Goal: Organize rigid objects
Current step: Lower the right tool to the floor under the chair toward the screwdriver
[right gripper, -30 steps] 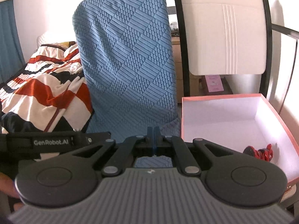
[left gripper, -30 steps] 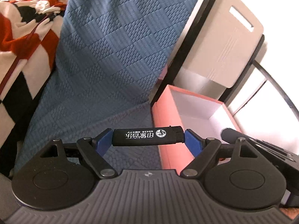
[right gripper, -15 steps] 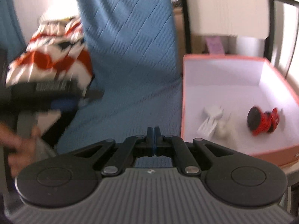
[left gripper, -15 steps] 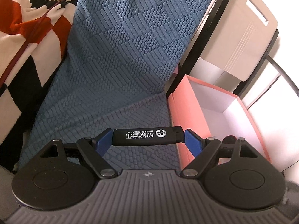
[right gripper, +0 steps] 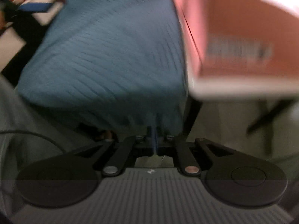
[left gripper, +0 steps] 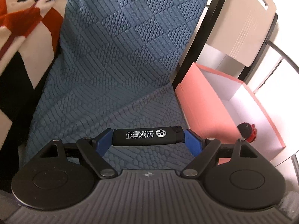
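Black plastic is what I have in the left gripper (left gripper: 148, 138): a lighter (left gripper: 147, 136) lying crosswise, pinched end to end between the blue pads (left gripper: 192, 143), so the jaws stand wide but are pressing on it. My landmark is the pink box (left gripper: 203, 102), open-topped and white inside. In the left wrist view the lighter hangs above the blue quilted seat cover (left gripper: 119, 59), just beside the box's near pink wall and not yet over its rim. A red and black toy (left gripper: 247, 131) already lies in the box's near corner.

The right gripper (right gripper: 153, 141) is closed on nothing, its pads together. Its view is badly blurred; it looks down past the front edge of the blue cover with the box's outer wall up to its right, so I judge it well clear of the box's opening.

I read the step in hand as carrying the lighter to the box. The next move calls for me to bring the left gripper across the near wall until the lighter is fully over the white floor, lower it away from the toy, then ease the jaws apart so it drops flat
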`<action>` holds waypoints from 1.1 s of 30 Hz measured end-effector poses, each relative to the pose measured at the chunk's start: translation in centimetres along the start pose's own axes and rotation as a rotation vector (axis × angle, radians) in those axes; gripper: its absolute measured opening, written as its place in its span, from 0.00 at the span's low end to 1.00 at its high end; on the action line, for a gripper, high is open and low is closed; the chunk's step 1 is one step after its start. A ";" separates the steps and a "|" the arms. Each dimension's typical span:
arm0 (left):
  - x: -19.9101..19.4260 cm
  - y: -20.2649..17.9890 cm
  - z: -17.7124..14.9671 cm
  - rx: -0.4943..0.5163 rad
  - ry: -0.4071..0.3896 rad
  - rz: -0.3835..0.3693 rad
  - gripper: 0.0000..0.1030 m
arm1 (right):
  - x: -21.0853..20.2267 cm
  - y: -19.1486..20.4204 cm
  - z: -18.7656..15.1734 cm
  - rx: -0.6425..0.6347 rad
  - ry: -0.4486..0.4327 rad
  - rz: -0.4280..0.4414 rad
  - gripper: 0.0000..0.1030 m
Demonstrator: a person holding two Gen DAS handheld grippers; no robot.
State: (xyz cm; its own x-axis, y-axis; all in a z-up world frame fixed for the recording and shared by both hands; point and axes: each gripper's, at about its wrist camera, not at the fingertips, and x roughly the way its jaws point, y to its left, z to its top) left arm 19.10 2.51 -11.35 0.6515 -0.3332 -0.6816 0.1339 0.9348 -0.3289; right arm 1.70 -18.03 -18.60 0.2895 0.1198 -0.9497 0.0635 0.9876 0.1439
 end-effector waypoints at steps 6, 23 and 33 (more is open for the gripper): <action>2.0 1.5 -0.2 -0.043 0.017 -0.026 0.83 | 4.6 -3.0 -1.9 0.295 0.105 -0.008 0.24; 3.9 3.3 0.5 -0.101 -0.002 0.007 0.83 | 17.7 -7.7 -5.1 0.813 0.228 -0.278 0.49; 4.4 3.7 0.6 -0.100 0.005 0.028 0.83 | 25.5 -6.2 -8.8 0.557 0.396 -0.355 0.47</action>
State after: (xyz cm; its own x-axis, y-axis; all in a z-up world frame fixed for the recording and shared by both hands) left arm 22.89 4.59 -15.18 0.6499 -0.3082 -0.6948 0.0401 0.9267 -0.3736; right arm 0.33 -20.17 -46.19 -0.1946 -0.0635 -0.9788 0.5911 0.7888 -0.1687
